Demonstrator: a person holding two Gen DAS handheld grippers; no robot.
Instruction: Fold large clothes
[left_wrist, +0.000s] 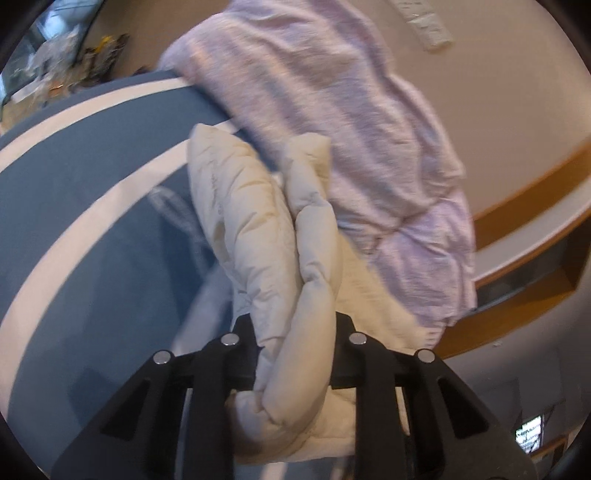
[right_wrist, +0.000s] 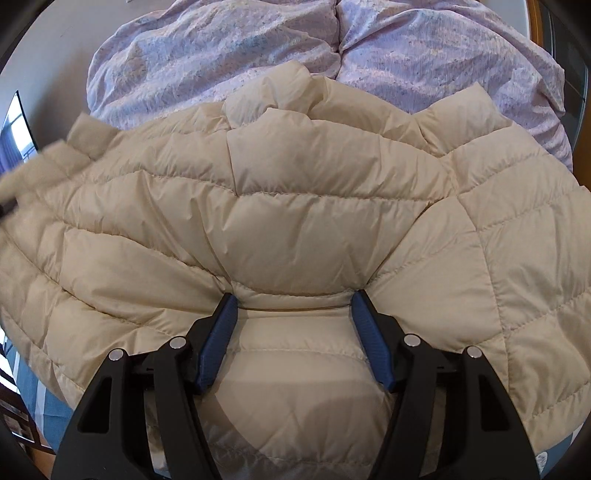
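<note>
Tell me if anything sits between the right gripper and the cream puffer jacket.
Nothing visible does. The right gripper rests directly over the cream puffer jacket, jaws open with quilted fabric bulging between them. The left gripper is already shut on a bunched fold of the jacket.

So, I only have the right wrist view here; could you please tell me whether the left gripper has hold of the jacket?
Observer: Yes. In the left wrist view the left gripper is closed on a bunched fold of the cream jacket.
Operator: Thank you. What is under the jacket on that side?
Observer: A blue bed cover with white stripes; your view shows only a sliver of it.
Operator: And is the lilac duvet near that fold?
Observer: It is. The lilac duvet is heaped right behind the held fold, against the wall.
</note>
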